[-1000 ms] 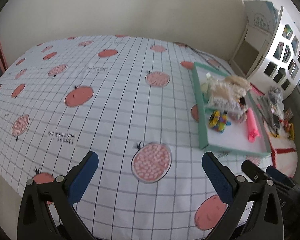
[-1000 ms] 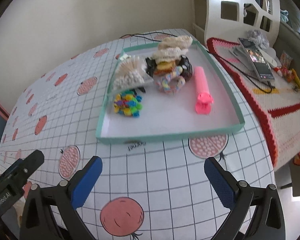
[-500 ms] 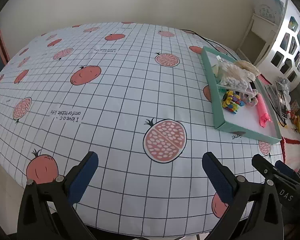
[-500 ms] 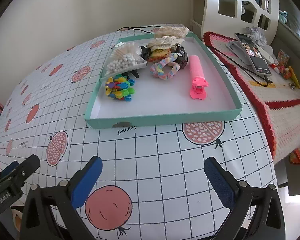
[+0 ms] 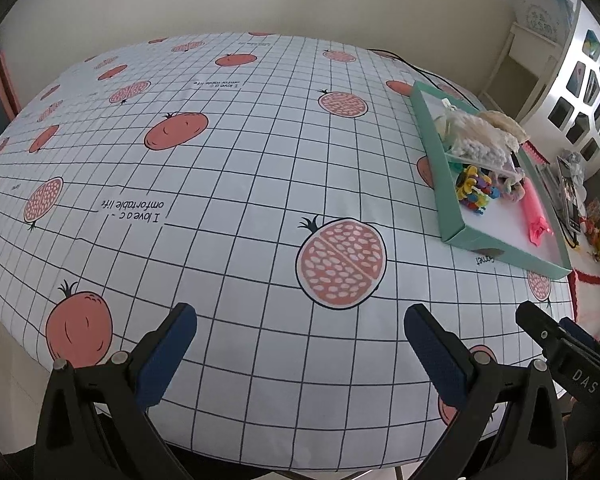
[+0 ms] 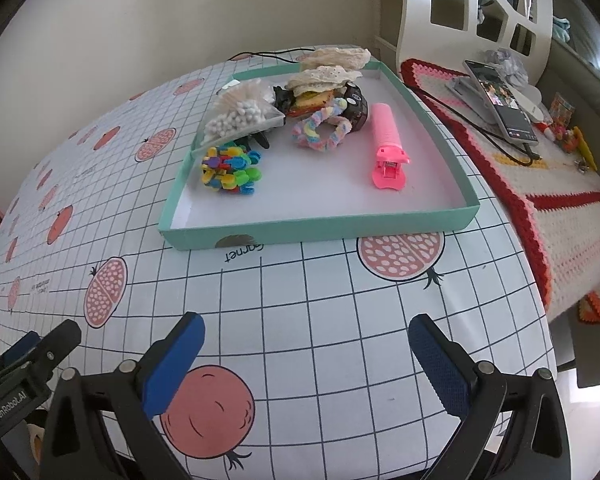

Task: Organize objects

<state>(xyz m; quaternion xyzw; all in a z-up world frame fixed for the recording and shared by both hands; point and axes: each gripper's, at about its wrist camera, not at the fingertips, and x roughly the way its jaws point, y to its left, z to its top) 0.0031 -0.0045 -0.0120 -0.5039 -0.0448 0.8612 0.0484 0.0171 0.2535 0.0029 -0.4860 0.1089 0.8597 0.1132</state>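
A shallow teal tray sits on the pomegranate-print tablecloth. Inside lie a pink hair clip, a heap of small colourful clips, a pastel scrunchie, a bag of cotton swabs and lace pieces over a black item. My right gripper stands open near the table's front edge, well short of the tray. Far left of the tray, my left gripper is open with nothing between its fingers.
A crocheted red-and-white mat lies right of the tray with a phone on a stand, a cable and small trinkets. A white cut-out shelf unit stands behind. The wall runs along the table's far side.
Both grippers have drawn back and lowered toward the front edge of the table, so the tray looks farther off in the left view. Neither has taken hold of anything.
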